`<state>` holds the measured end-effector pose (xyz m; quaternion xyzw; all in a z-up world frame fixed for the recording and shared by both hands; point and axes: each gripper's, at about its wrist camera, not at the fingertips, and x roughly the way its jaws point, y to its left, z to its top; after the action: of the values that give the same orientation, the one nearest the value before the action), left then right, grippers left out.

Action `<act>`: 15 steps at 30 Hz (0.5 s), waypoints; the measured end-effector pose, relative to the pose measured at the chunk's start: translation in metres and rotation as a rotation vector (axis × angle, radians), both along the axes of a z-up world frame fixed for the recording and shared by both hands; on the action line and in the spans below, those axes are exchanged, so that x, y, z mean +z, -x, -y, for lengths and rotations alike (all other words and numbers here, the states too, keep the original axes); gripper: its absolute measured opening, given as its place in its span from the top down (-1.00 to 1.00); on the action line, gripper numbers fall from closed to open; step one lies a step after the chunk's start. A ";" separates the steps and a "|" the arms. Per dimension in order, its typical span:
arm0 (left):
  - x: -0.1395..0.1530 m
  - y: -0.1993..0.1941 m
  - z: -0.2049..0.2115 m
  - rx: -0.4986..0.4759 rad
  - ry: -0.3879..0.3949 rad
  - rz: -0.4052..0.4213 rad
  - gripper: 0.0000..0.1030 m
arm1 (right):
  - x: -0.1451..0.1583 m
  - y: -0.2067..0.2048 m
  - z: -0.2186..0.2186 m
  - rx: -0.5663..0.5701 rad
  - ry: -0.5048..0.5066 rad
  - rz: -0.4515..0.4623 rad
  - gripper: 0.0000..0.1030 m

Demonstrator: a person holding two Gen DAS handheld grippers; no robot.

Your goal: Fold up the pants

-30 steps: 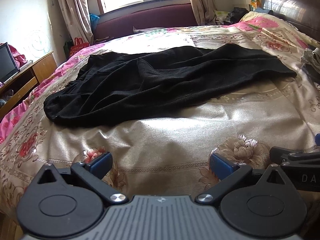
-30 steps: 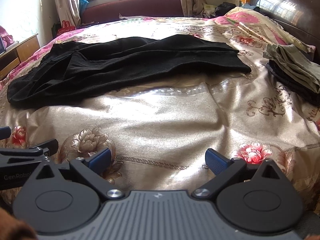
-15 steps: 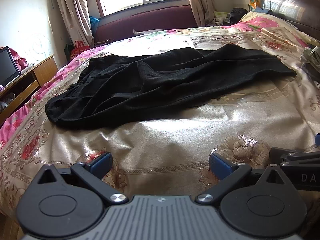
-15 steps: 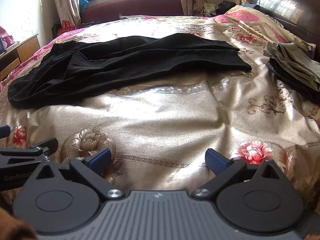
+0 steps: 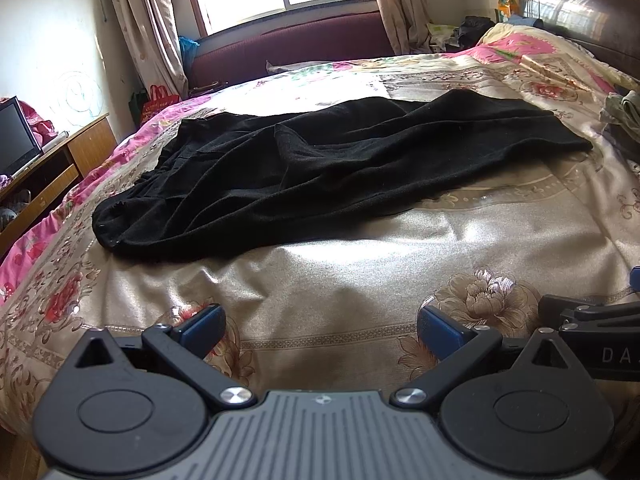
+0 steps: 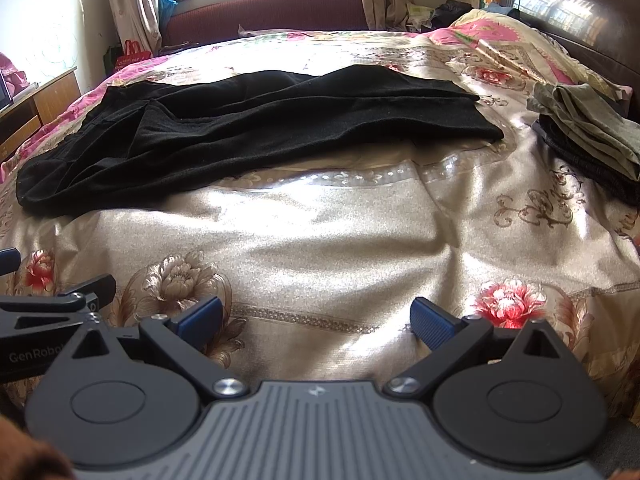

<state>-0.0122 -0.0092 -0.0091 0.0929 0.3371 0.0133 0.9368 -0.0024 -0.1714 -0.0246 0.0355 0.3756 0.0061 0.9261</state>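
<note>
Black pants [image 5: 320, 168] lie spread across the floral bedspread, waistband at the left, leg ends at the right; they also show in the right wrist view [image 6: 256, 128]. My left gripper [image 5: 320, 326] is open and empty, hovering over the bed's near edge, well short of the pants. My right gripper [image 6: 316, 320] is open and empty, also near the front edge. Each gripper shows at the edge of the other's view: the right one [image 5: 592, 316] and the left one [image 6: 52, 308].
A stack of folded clothes [image 6: 588, 136] lies on the bed at the right. A dark headboard [image 6: 572, 4] stands at the far right. A wooden desk with a screen [image 5: 16, 140] is at the left. A sofa [image 5: 288, 48] sits under the window.
Both grippers have tilted or edged slightly; the pants sit a little lower in the left wrist view. Nothing was grasped and the pants have not moved.
</note>
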 end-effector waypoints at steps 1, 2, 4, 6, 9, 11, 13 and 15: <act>0.000 0.000 0.000 0.000 0.000 0.000 -1.00 | 0.000 0.000 0.000 0.000 0.000 0.000 -0.94; 0.000 0.000 0.000 0.000 0.000 0.000 -1.00 | 0.000 0.000 0.000 0.000 0.000 0.000 -0.94; 0.000 0.000 0.000 0.000 0.000 0.000 -1.00 | 0.000 0.000 0.000 0.000 0.000 0.001 -0.94; 0.000 0.000 0.000 0.000 0.000 0.000 -1.00 | -0.001 0.001 -0.001 0.001 0.003 0.001 -0.94; 0.000 0.000 0.000 0.000 -0.001 0.000 -1.00 | -0.001 0.001 -0.001 0.001 0.004 0.001 -0.94; 0.000 0.000 0.000 0.000 0.000 0.000 -1.00 | -0.001 0.001 -0.001 0.001 0.004 0.001 -0.93; 0.000 0.000 0.001 0.000 -0.001 0.000 -1.00 | -0.001 0.001 -0.001 0.001 0.004 0.001 -0.93; 0.000 0.000 0.001 0.000 -0.001 0.000 -1.00 | -0.001 0.001 -0.001 0.001 0.004 0.000 -0.93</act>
<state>-0.0121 -0.0099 -0.0094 0.0934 0.3372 0.0136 0.9367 -0.0033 -0.1706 -0.0257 0.0335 0.3756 0.0057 0.9262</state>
